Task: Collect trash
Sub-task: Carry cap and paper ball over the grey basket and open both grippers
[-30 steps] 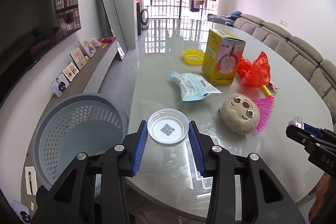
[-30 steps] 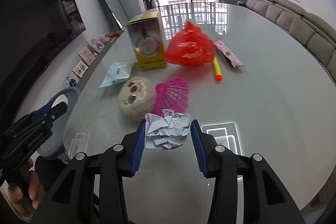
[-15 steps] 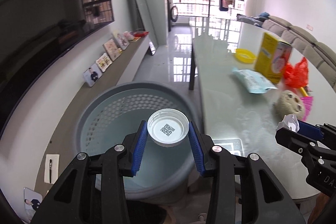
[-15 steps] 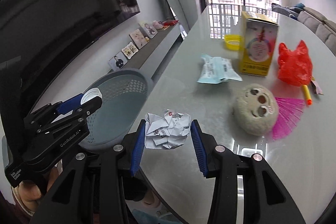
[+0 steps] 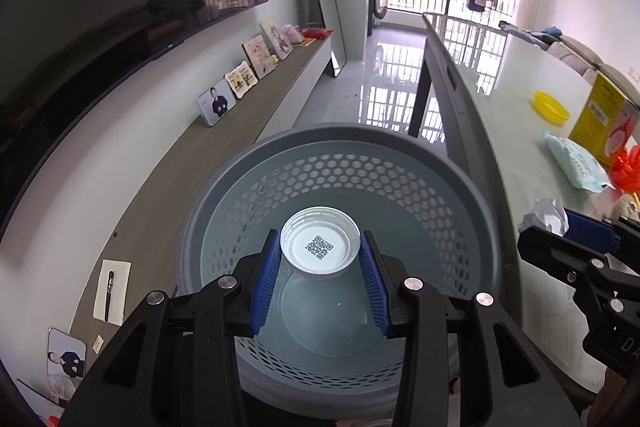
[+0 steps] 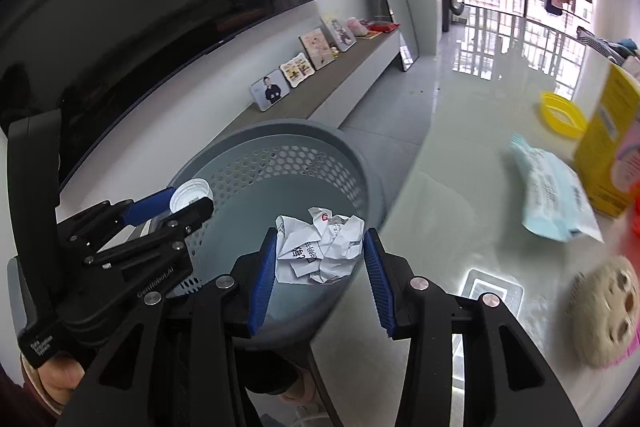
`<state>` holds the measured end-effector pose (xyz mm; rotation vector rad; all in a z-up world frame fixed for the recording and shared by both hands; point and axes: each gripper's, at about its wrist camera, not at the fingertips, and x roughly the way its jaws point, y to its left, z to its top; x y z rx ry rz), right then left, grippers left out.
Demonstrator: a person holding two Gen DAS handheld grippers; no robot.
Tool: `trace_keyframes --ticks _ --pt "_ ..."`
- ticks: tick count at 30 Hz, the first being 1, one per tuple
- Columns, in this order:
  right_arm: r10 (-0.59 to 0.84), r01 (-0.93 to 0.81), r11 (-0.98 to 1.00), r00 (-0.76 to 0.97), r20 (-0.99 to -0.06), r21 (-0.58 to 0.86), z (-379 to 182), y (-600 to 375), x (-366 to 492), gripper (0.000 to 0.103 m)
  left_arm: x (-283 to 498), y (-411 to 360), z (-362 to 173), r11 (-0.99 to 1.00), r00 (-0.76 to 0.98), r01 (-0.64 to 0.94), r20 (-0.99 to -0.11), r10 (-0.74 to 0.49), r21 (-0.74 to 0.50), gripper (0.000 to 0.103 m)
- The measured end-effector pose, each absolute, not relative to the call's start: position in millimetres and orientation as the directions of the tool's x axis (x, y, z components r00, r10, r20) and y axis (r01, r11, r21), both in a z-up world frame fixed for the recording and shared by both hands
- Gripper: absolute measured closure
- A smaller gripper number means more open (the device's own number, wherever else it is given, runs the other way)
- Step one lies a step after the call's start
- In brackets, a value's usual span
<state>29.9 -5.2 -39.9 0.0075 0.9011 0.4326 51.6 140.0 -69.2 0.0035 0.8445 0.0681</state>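
Observation:
My left gripper [image 5: 320, 253] is shut on a white plastic lid [image 5: 320, 245] with a QR code and holds it over the open grey perforated basket [image 5: 340, 155] on the floor beside the table. My right gripper [image 6: 319, 253] is shut on a crumpled white paper ball [image 6: 320, 251] and holds it above the basket's near rim [image 6: 360, 163], by the table edge. The left gripper with the lid also shows in the right wrist view [image 6: 188, 197], and the right gripper with the paper in the left wrist view [image 5: 560, 227].
The glossy table [image 6: 460, 195] carries a pale blue wipes pack [image 6: 556, 199], a yellow box [image 6: 608, 147], a yellow dish [image 6: 560, 115], a round plush toy [image 6: 604, 311] and a red bag [image 5: 628, 171]. A low shelf with photo frames [image 5: 236, 83] runs along the left wall.
Both grippers have swung left from over the table to the basket, still holding the lid and the paper ball. The left gripper now looks straight down into the basket.

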Motion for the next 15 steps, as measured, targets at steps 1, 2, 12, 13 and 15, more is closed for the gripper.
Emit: trace_keyframes --ticks 1,2,12,13,15 --pt "0.371 -0.368 0.911 0.532 -0.761 0.187 -42 0 34 0.061 53 143 -71 0.997 0.658 -0.065 -0.751 0.065 0.029 0.063" --pt "0.375 -0.374 0.908 0.524 -0.764 0.189 -44 3 38 0.061 53 147 -73 0.997 0.654 -0.07 -0.753 0.065 0.026 0.063" --pt "0.375 -0.385 0.904 0.509 -0.775 0.185 -57 20 56 0.044 54 169 -82 0.992 0.641 -0.121 -0.762 0.09 0.015 0.042" --pt "0.372 -0.382 0.906 0.515 -0.772 0.181 -57 21 56 0.043 53 170 -82 0.992 0.64 -0.125 -0.763 0.091 0.014 0.039" --pt "0.371 -0.379 0.907 0.521 -0.768 0.181 -57 20 57 0.043 53 172 -81 0.991 0.639 -0.133 -0.763 0.095 0.013 0.037"
